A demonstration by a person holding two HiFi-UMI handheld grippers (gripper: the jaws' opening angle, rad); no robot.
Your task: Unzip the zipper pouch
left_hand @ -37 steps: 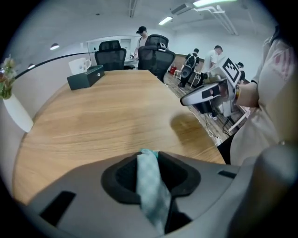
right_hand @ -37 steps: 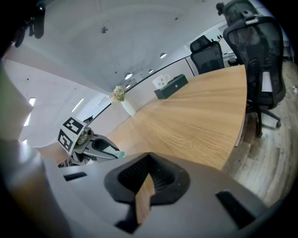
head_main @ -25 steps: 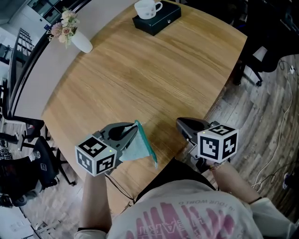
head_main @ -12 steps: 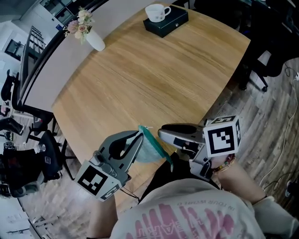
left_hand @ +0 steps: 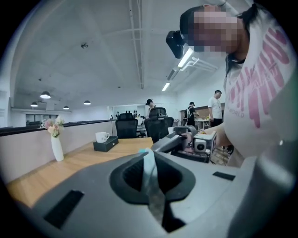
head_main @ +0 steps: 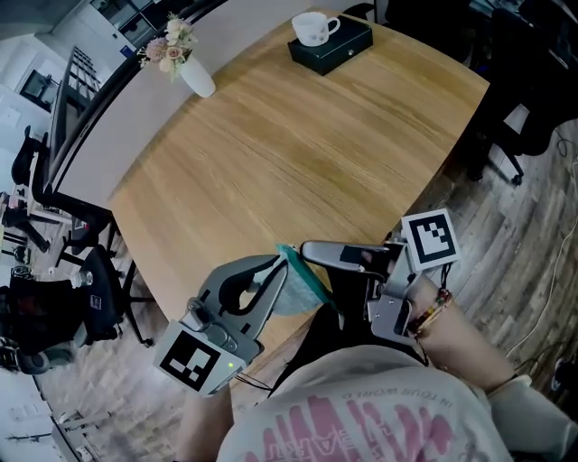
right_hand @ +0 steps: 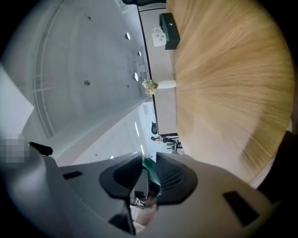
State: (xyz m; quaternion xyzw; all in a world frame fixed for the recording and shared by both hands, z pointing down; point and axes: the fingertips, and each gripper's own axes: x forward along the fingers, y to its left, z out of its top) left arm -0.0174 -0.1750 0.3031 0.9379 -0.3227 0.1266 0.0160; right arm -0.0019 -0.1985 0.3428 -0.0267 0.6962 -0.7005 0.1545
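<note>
Head view: the grey plastic left gripper point(head_main: 278, 269) is clamping a flat, thin, translucent teal zipper pouch point(head_main: 303, 283), holding it in the air over the near edge of the round light wood-grain table point(head_main: 298, 153). The pouch's darker zipper edge is running diagonally from far-left to near-right, and the grey right gripper point(head_main: 309, 252) is meeting its far end. At the far side, a white ceramic vase point(head_main: 199, 81) is holding pale flowers and a black rectangular box point(head_main: 336, 50) is carrying a white cup point(head_main: 315, 28). Left gripper view: the jaws are pinching the pouch edge-on, a narrow strip rising between them. Right gripper view: the jaws are sitting narrow, nipping a teal bit of the pouch.
</note>
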